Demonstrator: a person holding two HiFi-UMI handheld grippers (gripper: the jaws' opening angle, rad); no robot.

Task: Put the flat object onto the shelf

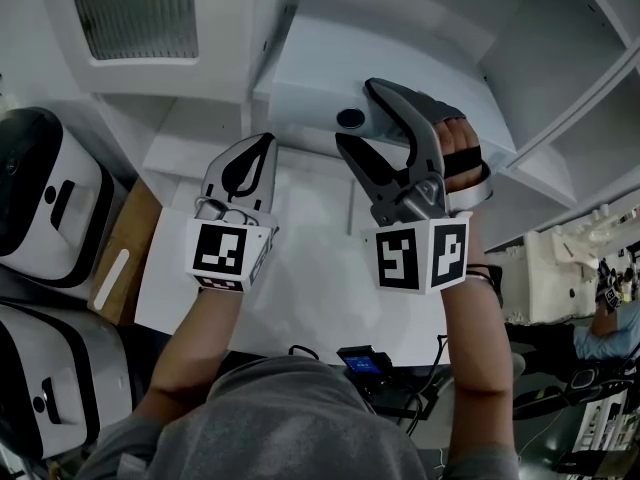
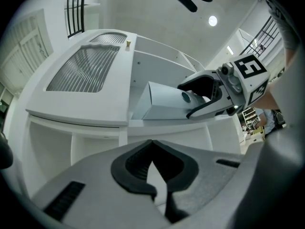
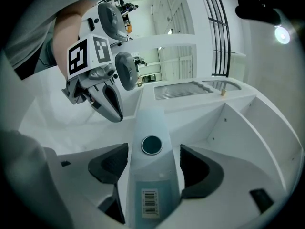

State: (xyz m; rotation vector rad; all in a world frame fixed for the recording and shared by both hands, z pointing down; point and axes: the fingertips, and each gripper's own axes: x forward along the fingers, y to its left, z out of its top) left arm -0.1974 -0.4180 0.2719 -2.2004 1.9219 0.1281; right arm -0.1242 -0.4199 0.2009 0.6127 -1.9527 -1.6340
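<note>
White-and-black appliances [image 1: 45,203] beside shelf [image 1: 190,153]

Place: looking like a lab or test workshop, indoors.
Left edge: white machines [image 1: 45,203] standing beside the table [image 1: 300,298].
Near edge: cables trailing around a small lit device [image 1: 362,363].
Right: a person [image 1: 605,333] sitting by a cluttered bench [image 1: 570,258].
Overhead: spotlights [image 2: 212,20] shining.

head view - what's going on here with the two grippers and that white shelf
A person holds a gripper in each hand at a white shelf unit. The right gripper reaches into it, with a flat pale blue box between its tongs. The tongs stand wide and don't seem to press on the box, which appears to rest on the shelf. The left gripper hangs alongside, tongs together and empty.
</note>
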